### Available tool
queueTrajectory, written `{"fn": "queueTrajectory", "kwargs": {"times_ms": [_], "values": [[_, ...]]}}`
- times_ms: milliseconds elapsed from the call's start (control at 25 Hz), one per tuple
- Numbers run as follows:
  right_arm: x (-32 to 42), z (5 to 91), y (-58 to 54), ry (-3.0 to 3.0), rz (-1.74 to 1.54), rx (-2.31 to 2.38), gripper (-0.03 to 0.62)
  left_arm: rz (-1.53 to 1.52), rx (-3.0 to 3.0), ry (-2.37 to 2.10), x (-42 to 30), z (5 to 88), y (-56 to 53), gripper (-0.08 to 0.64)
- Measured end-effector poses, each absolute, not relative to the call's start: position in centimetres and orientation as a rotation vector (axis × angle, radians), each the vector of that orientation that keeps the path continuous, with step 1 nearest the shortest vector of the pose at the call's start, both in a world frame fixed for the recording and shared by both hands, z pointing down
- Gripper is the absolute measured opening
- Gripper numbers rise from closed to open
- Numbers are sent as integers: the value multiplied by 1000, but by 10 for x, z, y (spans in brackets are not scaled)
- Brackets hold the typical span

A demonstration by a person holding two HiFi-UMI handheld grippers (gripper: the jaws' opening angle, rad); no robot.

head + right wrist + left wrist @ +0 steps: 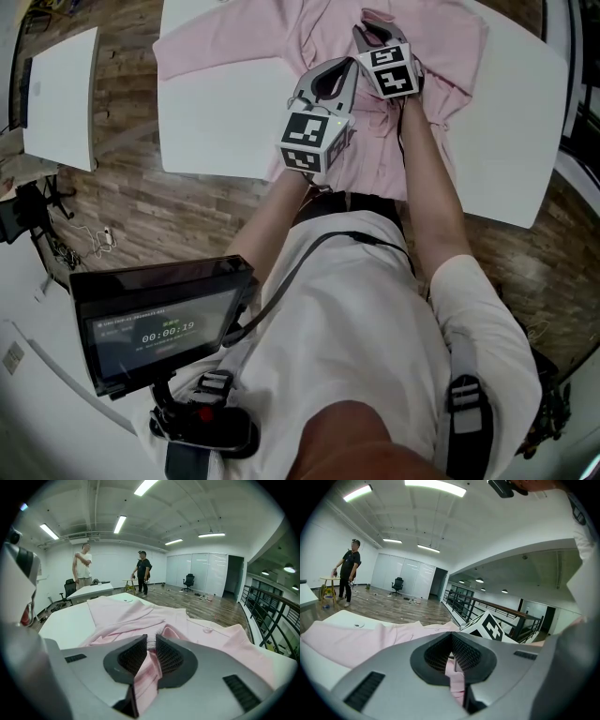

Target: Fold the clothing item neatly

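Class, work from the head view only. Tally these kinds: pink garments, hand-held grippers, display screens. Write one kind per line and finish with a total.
Pink garment: 1
Hand-held grippers: 2, the left hand-held gripper and the right hand-held gripper
Display screen: 1
Total: 4

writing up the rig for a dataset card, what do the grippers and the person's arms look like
Both the left gripper and right gripper have light grey shells, black cross-hatched pads and a white cube with black square markers. A black cable crosses the person's front. The person wears a white short-sleeved shirt.
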State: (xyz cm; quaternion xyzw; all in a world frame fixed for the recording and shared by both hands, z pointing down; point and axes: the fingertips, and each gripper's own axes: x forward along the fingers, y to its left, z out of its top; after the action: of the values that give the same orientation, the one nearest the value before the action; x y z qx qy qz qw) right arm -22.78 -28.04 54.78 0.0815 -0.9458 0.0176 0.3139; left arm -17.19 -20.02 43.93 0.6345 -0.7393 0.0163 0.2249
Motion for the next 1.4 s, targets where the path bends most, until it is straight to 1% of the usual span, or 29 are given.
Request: {"fn": "queueTrajectory", "kwargs": {"times_ms": [400,800,840,960,1000,1200,1360,1400], "values": [[-247,552,-261,-2506,43,133,58,54,1688,-2078,-186,446,-188,2],[-251,565,-239,-2488,64,28,60,47,1645,-2086,-192,452,-178,2],[-251,566,-236,-2485,70,6,71,42,1638,-2085,-192,453,-178,2],[-252,568,-226,-2482,86,-78,149,45,1637,-2084,-192,454,-177,2],[-253,568,-222,-2486,90,-114,160,47,1637,-2084,-192,454,-177,2],[-239,561,-225,-2477,129,-189,170,30,1623,-2092,-192,453,-175,2],[-217,571,-260,-2358,37,-122,167,22,1598,-2105,-196,454,-171,2],[-213,575,-268,-2337,32,-100,158,22,1590,-2110,-197,454,-170,2]]}}
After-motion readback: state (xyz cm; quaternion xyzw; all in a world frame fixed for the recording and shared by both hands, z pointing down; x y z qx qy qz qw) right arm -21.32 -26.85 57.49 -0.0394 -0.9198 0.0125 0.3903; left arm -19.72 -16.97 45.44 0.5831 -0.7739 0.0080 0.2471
